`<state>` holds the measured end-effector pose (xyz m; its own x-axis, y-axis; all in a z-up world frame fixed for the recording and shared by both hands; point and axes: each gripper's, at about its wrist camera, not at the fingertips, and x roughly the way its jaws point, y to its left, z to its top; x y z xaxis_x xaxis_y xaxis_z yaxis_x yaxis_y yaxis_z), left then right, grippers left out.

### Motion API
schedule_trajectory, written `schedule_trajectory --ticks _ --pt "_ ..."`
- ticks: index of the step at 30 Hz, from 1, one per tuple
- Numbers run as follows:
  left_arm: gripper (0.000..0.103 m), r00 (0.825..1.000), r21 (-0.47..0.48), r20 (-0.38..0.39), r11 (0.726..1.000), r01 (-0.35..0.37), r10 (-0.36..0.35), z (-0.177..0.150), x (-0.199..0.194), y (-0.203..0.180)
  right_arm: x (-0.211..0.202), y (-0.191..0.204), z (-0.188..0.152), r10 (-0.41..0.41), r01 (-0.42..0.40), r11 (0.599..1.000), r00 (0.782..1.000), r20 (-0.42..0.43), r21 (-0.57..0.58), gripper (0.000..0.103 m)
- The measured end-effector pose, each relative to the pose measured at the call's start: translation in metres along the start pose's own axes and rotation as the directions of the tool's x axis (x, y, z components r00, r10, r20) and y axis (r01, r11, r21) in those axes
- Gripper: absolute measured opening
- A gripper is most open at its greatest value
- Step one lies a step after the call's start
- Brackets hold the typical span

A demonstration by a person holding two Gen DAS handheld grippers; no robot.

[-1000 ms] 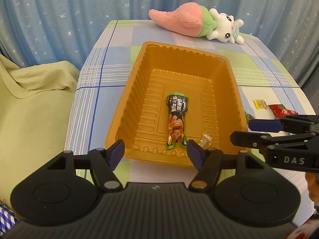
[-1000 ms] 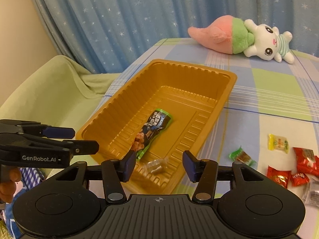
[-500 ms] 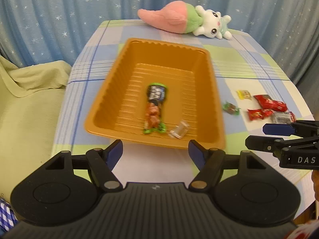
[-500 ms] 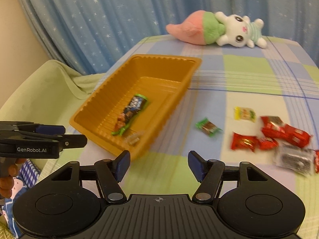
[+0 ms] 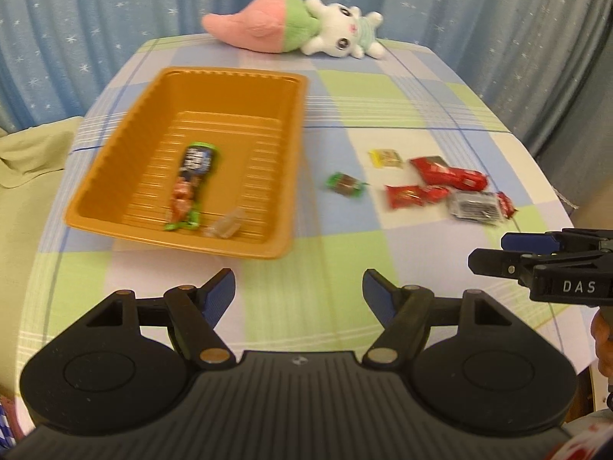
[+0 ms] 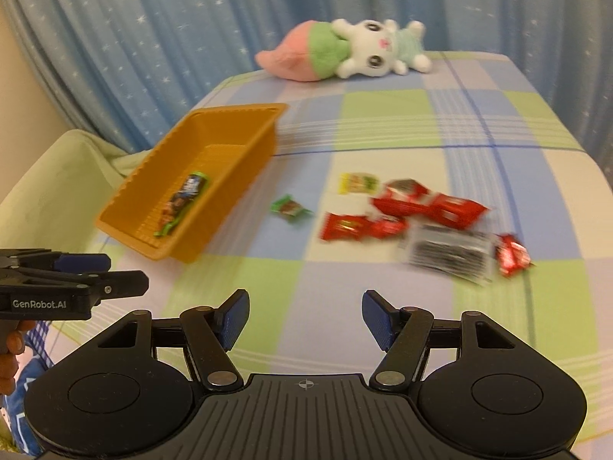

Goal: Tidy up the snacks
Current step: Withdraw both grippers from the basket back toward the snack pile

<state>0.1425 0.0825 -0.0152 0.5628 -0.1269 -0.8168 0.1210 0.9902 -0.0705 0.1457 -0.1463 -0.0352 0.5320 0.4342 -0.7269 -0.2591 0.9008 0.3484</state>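
Both views have been swung from the ribbed orange plastic tray (image 5: 184,161) toward loose wrapped snacks (image 6: 413,214) at two o'clock on the checked tabletop (image 6: 383,134). Left gripper (image 5: 299,291) and right gripper (image 6: 304,316) are held half-open, empty; a pick-up comes next.

- Your left gripper (image 5: 298,292) is matte black plastic with blue ribbed pads, silver pivot screws and two round discs on its body.
- Your right gripper (image 6: 304,314) matches it; seen from the side, it reads "DAS", the left one "GenRobot.AI".
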Motion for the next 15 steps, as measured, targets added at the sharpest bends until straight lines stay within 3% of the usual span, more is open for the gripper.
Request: schedule_trajectory --ticks 15 --pt "0.072 1.0 0.012 -0.017 1.0 -0.024 0.024 -0.01 0.017 -0.064 -0.032 -0.093 -0.019 -0.108 0.107 0.99 0.994 0.011 0.091 0.065"
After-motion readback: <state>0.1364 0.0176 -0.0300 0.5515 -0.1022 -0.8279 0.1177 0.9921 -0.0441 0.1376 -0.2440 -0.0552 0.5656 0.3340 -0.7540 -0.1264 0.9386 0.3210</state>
